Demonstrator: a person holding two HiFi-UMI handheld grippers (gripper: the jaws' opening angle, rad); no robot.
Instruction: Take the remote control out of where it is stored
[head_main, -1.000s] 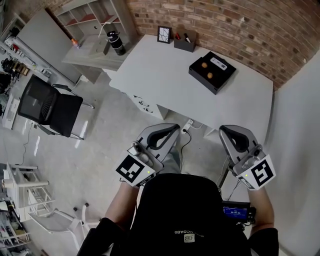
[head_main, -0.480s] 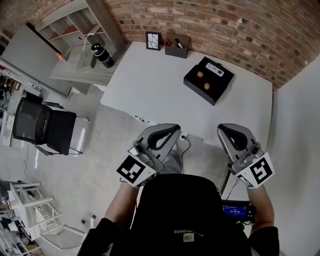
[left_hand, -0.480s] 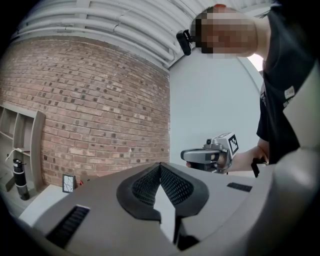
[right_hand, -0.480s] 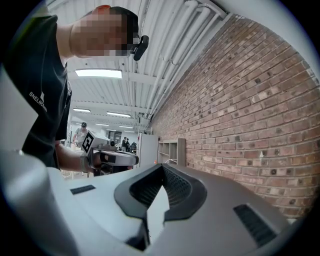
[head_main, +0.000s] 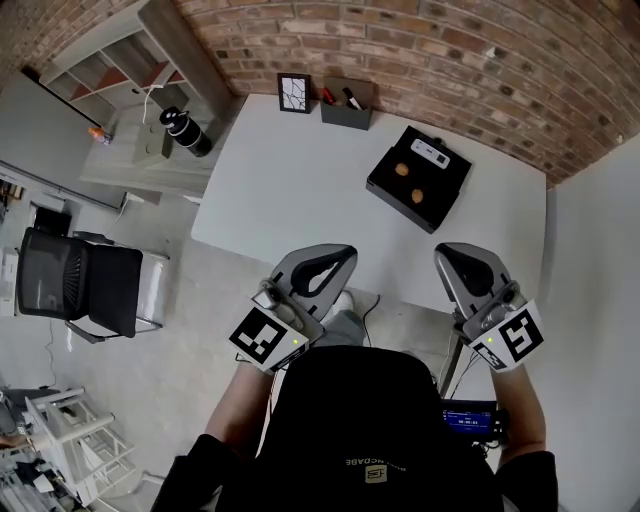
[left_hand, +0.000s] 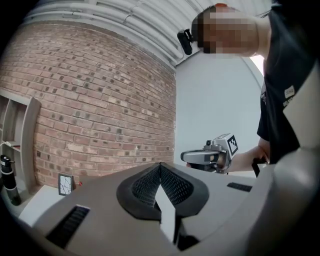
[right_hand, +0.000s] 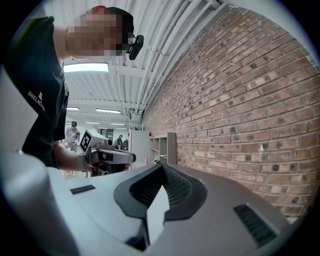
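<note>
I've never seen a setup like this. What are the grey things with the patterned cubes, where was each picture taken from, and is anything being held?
A person holds a two-jaw hand tool in each hand: the left gripper and the right gripper. The patterned cubes are parts of these tools. One picture comes from a camera on the person's head, looking down. The other two come from cameras riding on each gripper, looking along its jaws. Both pairs of jaws are shut, with nothing between them. Ahead, a white table bears a black box with a white remote control inside, a small picture frame and a pen holder.
</note>
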